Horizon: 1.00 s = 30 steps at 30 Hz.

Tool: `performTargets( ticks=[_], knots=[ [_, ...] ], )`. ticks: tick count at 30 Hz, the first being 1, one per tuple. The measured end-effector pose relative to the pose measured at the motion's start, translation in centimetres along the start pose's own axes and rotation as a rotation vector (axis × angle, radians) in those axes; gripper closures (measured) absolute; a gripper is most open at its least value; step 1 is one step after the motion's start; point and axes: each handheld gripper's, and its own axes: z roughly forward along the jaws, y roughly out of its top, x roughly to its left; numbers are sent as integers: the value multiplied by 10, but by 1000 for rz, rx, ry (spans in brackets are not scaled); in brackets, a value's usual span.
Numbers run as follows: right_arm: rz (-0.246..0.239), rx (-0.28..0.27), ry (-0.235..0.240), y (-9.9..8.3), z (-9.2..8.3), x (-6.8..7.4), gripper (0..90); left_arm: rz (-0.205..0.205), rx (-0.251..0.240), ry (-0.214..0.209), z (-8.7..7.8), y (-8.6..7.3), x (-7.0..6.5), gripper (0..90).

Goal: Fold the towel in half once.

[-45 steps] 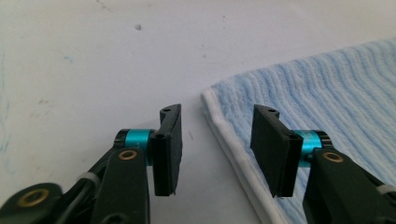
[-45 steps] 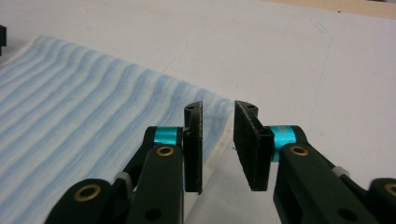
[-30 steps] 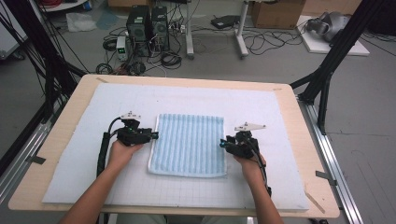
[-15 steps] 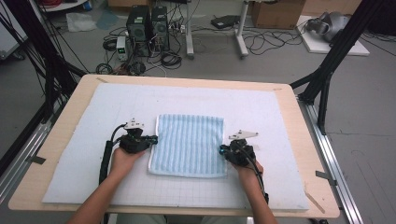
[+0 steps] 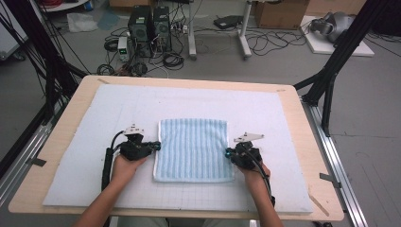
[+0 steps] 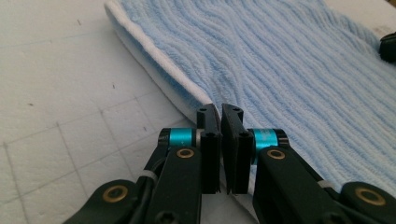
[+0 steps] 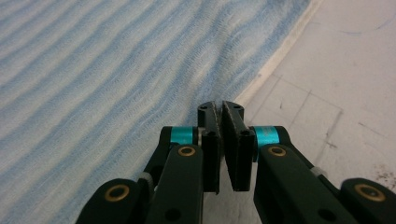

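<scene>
Towel in pale blue stripes is seen at the middle of the high view, its long axis running from top to bottom of the frame on the white mat. Its left edge is pinched by the left gripper and its right edge by the right gripper, both with jaws drawn together on the cloth. How much cloth is caught between the pads cannot be made out.
</scene>
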Motion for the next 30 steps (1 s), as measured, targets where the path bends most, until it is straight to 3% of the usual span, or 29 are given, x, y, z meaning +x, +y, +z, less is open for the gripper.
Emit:
performTargets(
  ticks=[1, 2, 4, 7, 8, 11, 12, 16, 18, 20, 24, 30],
  knots=[
    [9, -16, -5, -1, -2, 1, 744, 9, -21, -8, -1, 0, 1, 785],
    [9, -37, -8, -2, -5, 0, 649, 28, -51, -12, -3, 1, 2, 674],
    [6, -95, -11, -2, -13, -2, 483, 88, -128, -34, -9, 2, 1, 496],
    [-19, -184, -14, -3, -31, -5, 353, 150, -248, -79, -18, 3, -2, 366],
    [-29, -205, -11, -4, -37, -6, 302, 177, -272, -72, -21, 4, -4, 321],
    [-39, -225, -17, -9, -50, -12, 191, 172, -325, -32, -30, 7, -4, 251],
    [-43, -229, -23, -12, -53, -15, 173, 167, -336, -18, -34, 7, -2, 203],
    [-22, -246, -34, -18, -62, -26, 114, 189, -393, -13, -45, 4, 8, 198],
    [-12, -260, -30, -18, -63, -29, 114, 205, -396, 18, -49, 2, 11, 201],
    [5, -266, -20, -17, -62, -31, 112, 174, -381, 15, -52, 2, 15, 203],
    [6, -254, 8, -14, -56, -31, 110, 137, -403, 10, -60, 4, 21, 188],
    [-14, -251, 2, -12, -53, -27, 110, 118, -380, -9, -64, 4, 25, 177]
  ],
)
